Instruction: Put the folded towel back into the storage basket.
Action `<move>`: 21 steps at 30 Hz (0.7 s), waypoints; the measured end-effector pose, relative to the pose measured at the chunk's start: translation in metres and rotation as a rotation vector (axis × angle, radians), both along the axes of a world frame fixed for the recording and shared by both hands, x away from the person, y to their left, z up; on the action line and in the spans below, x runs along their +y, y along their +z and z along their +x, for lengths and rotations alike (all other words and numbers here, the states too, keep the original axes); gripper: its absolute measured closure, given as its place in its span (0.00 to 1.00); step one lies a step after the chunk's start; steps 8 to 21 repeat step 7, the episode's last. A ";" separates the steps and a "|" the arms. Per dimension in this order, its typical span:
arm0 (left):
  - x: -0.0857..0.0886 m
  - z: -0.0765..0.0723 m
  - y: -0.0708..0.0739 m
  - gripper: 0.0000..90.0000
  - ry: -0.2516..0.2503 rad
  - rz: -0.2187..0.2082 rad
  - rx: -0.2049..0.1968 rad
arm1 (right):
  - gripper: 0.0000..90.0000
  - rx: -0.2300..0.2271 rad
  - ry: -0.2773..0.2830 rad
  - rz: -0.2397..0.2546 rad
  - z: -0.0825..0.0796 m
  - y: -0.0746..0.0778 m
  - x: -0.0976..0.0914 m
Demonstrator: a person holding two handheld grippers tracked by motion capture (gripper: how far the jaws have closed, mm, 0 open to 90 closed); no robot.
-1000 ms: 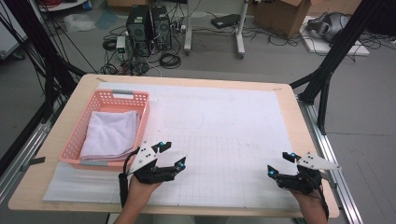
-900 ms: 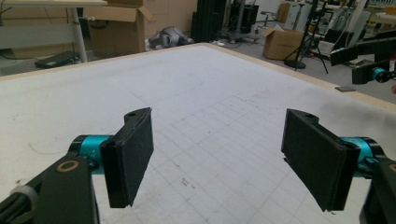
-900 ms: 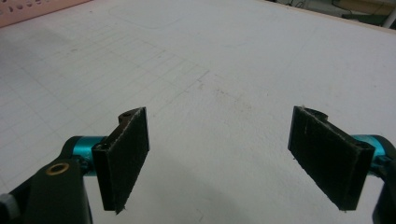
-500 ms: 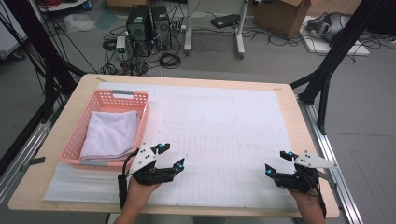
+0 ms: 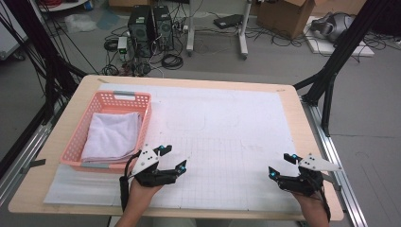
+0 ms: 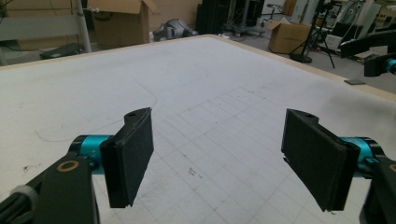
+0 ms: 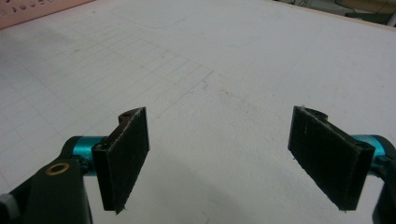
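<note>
One folded towel, pale lilac-grey, lying flat inside a pink basket at the left of the high view, filling most of the basket floor. Soft, slightly rumpled on top, edges roughly squared, near edge tucked just behind the basket's front wall. Probably kept in the basket to stay contained and easy to reach from above; likely to sag and unfold if lifted by a single corner.

Closest to it, left hand-held gripper, lower left of centre in the high view, just beside the basket's near right corner but not touching it, holding nothing. Jaws spread wide in the left gripper view, bare gridded sheet between them. Seemingly parked low over the white sheet, angled toward the middle of the tabletop, not yet turned toward the towel.

Farther out, right hand-held gripper at lower right of the high view, well apart from the basket, jaws likewise spread and empty in the right gripper view. Pink basket corner at upper left of that view.
</note>
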State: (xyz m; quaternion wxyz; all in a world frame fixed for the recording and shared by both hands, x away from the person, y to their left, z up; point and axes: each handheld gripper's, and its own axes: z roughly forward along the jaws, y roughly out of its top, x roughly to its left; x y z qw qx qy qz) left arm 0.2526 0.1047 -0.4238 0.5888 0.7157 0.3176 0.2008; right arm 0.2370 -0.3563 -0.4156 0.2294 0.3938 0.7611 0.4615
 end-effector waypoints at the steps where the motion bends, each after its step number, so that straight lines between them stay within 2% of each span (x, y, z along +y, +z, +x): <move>1: 0.000 0.000 0.000 0.28 0.001 0.000 0.001 | 0.22 0.000 0.002 -0.001 0.000 0.000 0.000; 21: 0.001 0.001 -0.001 0.28 0.005 -0.003 0.003 | 0.22 0.006 0.002 -0.001 0.001 -0.001 -0.001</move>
